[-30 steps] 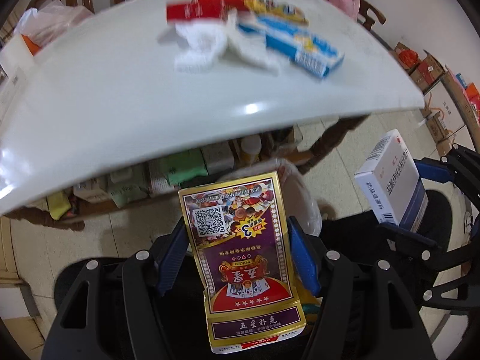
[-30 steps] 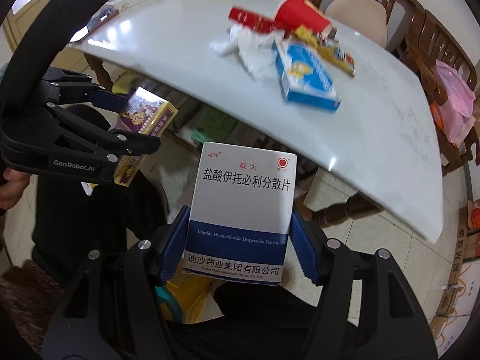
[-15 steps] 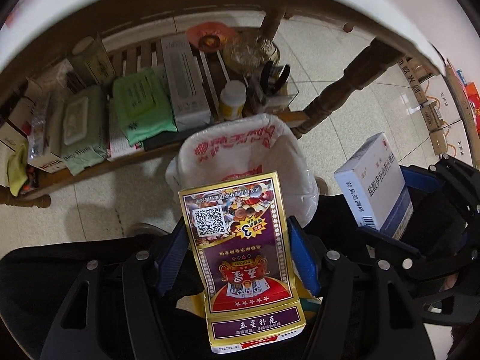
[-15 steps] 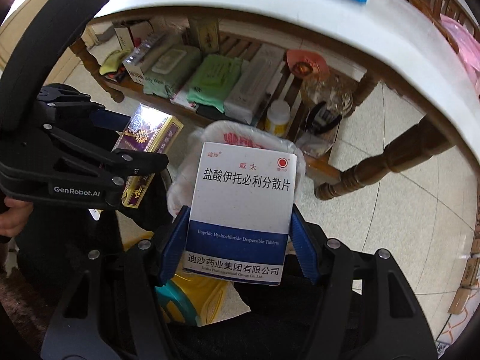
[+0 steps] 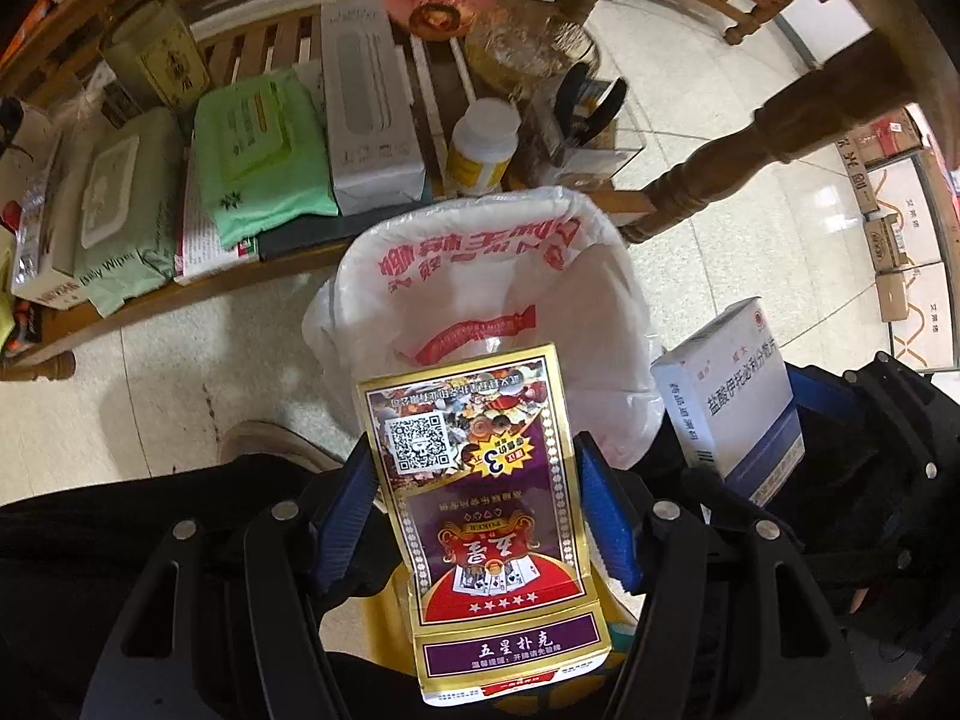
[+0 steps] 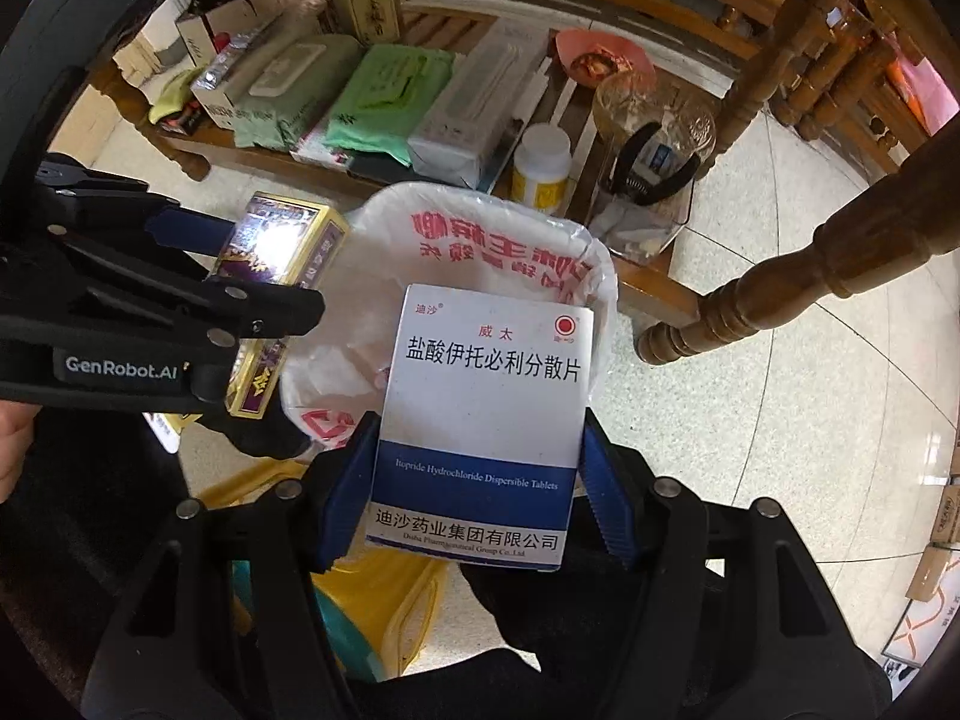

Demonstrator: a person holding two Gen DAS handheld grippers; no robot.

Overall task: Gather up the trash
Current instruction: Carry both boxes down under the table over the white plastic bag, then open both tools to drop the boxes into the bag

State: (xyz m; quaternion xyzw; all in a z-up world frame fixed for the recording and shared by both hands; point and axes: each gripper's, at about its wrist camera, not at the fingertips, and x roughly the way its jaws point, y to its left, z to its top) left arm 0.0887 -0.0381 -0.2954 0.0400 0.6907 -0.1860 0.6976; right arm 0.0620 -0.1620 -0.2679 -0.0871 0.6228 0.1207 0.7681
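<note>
Bin position: a bin lined with a white plastic bag (image 5: pixel 480 276) printed in red is seen on the tiled floor, directly ahead of and below both grippers, just in front of the low wooden shelf (image 5: pixel 180 282).
Left gripper (image 5: pixel 474 516): clenched on a gold-and-purple playing-card box (image 5: pixel 480 504); the blue pads are pressed against its two long sides.
Card box axis: its long axis is laid along the fingers, so its free end is pointed toward the near part of the bag's opening.
Right gripper (image 6: pixel 477 498): clenched on a white-and-blue medicine box (image 6: pixel 486 420), held the same way by its long sides.
Medicine box axis: also aligned with the fingers; in the right wrist view its upper half is seen overlapping the bag (image 6: pixel 480 240), toward the right side of the mouth.
Side by side: in the right wrist view the left gripper (image 6: pixel 258 312) and the card box (image 6: pixel 282 264) are seen at the bag's left rim; in the left wrist view the medicine box (image 5: pixel 732 390) is seen just beside the bag's right rim.
Nearer hand: neither is judged clearly nearer; both boxes appear poised over or at the edge of the opening.
Step in hand: the two boxes are being carried to the bin as trash; release is not yet made.
Coming move: it is judged that each box must be fully over the open mouth, not the rim, before the pads are parted.
</note>
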